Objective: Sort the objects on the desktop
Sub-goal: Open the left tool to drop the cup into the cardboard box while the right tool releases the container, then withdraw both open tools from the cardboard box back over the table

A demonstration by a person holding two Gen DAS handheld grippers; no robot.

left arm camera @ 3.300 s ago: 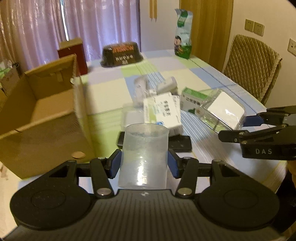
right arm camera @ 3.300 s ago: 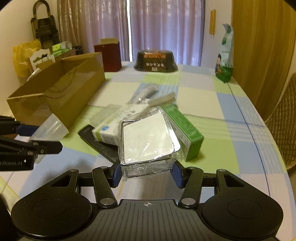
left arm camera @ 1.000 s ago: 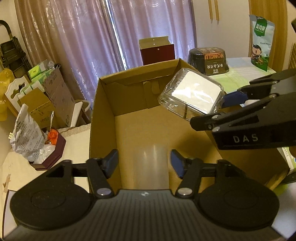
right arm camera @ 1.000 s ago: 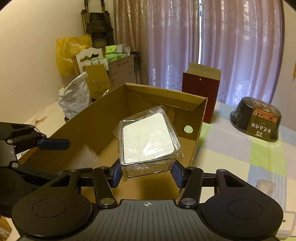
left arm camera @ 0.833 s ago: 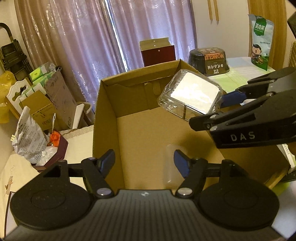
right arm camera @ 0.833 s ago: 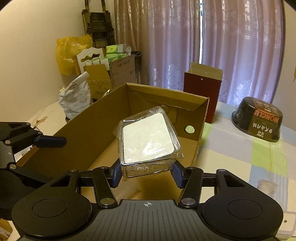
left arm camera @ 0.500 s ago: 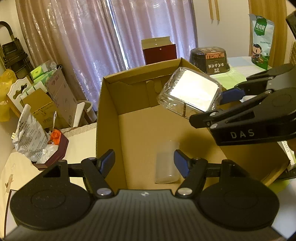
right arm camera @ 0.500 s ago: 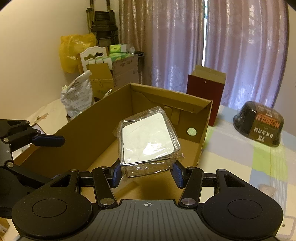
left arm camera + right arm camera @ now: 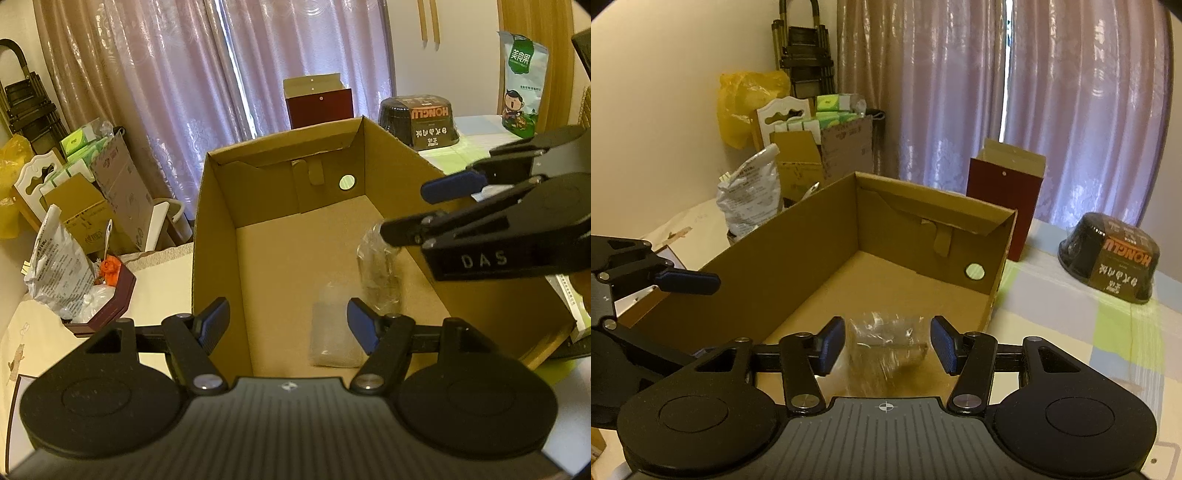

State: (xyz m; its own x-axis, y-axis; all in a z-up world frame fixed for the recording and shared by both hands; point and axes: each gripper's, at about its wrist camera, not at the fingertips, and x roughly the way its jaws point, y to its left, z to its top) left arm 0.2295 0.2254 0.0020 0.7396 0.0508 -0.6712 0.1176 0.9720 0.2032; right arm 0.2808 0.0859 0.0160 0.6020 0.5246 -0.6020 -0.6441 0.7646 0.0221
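An open cardboard box (image 9: 258,192) fills the middle of both views. A clear plastic cup (image 9: 334,332) rests on its floor, just past my left gripper (image 9: 289,326), which is open with nothing between its fingers. A clear-wrapped plastic container (image 9: 886,343), blurred by motion, hangs loose inside the box (image 9: 775,273) between the spread fingers of my right gripper (image 9: 887,345), touching neither. In the left wrist view the container (image 9: 380,273) is a blur beneath the open right gripper (image 9: 404,212). One left gripper finger (image 9: 690,282) shows at the left.
A dark bowl (image 9: 1115,266) and a maroon carton (image 9: 1004,206) stand on the checked tablecloth (image 9: 1089,350) beyond the box. A green snack bag (image 9: 522,77) stands at the far right. A silver bag (image 9: 55,266) and stacked cartons crowd the floor on the left.
My right gripper has opened and let go of the wrapped container, which drops into the box. The left gripper stays open above the cup it released earlier.
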